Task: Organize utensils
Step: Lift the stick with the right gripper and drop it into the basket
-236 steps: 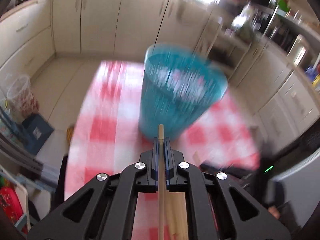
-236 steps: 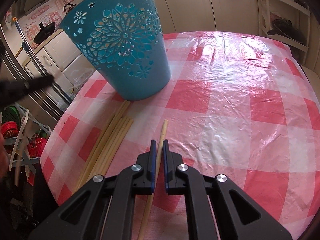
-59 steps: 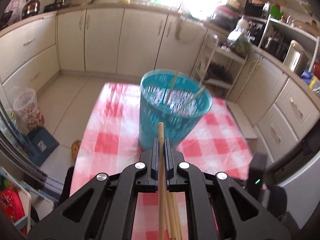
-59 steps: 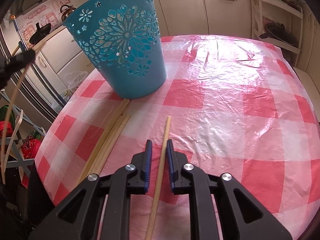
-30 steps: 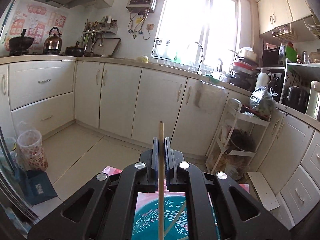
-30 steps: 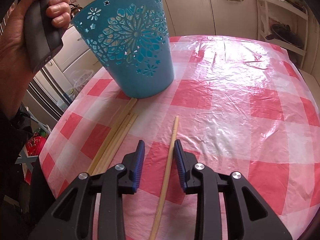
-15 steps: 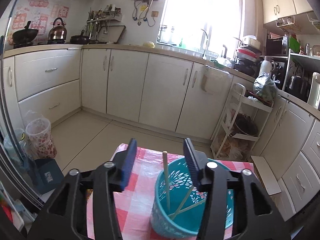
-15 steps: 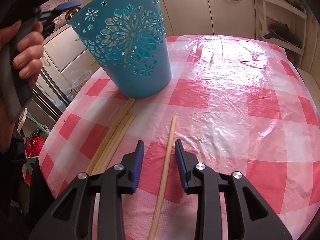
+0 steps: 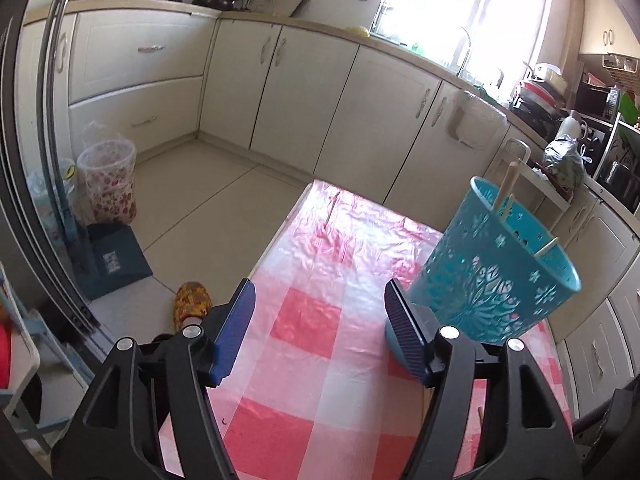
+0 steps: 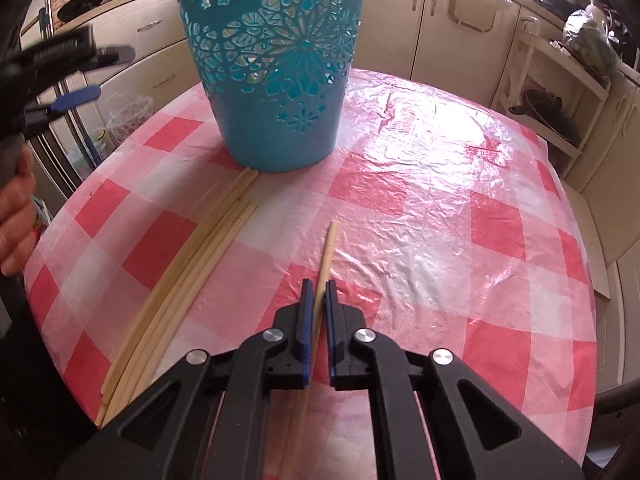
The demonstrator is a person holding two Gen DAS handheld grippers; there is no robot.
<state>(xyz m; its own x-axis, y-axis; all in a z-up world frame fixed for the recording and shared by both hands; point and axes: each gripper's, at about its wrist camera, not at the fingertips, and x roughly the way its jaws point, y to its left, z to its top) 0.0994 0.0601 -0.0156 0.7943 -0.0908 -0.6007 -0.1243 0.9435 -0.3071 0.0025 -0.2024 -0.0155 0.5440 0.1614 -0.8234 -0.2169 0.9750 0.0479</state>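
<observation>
A teal cut-out basket stands on the red-checked table; it also shows in the left wrist view with chopsticks poking out of it. My left gripper is open and empty, above the table to the left of the basket; it appears blurred in the right wrist view. My right gripper has closed around a single wooden chopstick lying on the table. A bundle of several chopsticks lies to its left, reaching the basket's base.
Cream kitchen cabinets line the far walls. A floral bin and a blue box stand on the floor to the left of the table. A shelf rack stands beyond the table at the right.
My left gripper let go of its chopstick into the basket, opened wide and swung left and down. My right gripper narrowed from open to closed around the single chopstick.
</observation>
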